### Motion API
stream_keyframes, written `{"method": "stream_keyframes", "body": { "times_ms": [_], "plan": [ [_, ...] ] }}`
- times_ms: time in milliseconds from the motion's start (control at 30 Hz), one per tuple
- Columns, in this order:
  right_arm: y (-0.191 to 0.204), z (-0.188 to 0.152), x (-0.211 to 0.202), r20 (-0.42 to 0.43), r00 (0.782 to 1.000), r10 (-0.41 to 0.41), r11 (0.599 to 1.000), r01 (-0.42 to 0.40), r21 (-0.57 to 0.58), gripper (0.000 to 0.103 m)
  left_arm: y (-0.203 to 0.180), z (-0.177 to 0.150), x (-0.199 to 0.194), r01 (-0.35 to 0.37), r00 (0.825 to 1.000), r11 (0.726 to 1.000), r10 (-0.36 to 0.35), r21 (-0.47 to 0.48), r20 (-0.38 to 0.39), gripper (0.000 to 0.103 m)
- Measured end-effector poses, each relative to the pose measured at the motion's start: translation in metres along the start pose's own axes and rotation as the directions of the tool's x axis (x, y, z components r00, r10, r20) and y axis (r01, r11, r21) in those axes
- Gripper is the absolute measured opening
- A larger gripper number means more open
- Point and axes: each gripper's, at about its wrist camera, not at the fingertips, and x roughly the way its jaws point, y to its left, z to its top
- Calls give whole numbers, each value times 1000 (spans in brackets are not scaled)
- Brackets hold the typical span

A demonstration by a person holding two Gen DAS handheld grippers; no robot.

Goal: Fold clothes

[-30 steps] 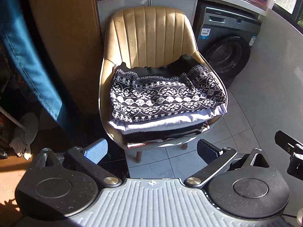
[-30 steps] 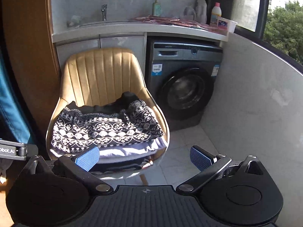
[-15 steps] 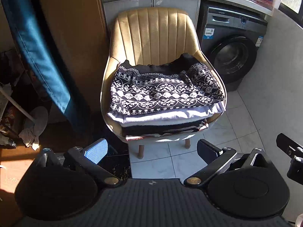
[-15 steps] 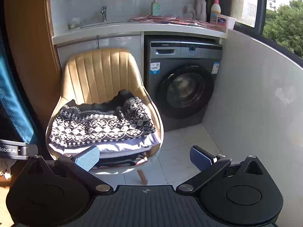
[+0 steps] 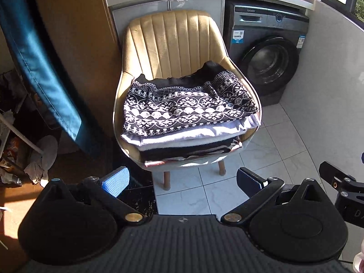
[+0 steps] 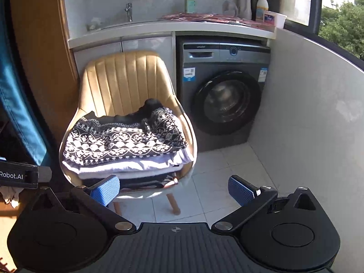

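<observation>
on the chair ahead, folded clothes lie beyond both released, empty grippers, left gripper, right gripper

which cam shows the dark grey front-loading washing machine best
The right wrist view: the dark grey front-loading washing machine shows whole, with control panel, round door and both stickers in plain sight. In the left wrist view the same machine sits farther toward the corner, its lower left hidden behind the tan padded chair.

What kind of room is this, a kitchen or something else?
Most likely a home laundry nook on an enclosed balcony. A washing machine sits under a counter with a tap and detergent bottles, and folded clothes are stacked on a chair.
</observation>
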Motion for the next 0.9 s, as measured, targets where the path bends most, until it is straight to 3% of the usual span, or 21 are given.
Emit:
{"method": "stream_keyframes", "body": {
  "times_ms": [900],
  "plan": [
    [6,6,10,-14,1000,-15,1000,15,-4,102,5,6,11,57,998,998,-57,18,-6,103]
  ]
}}
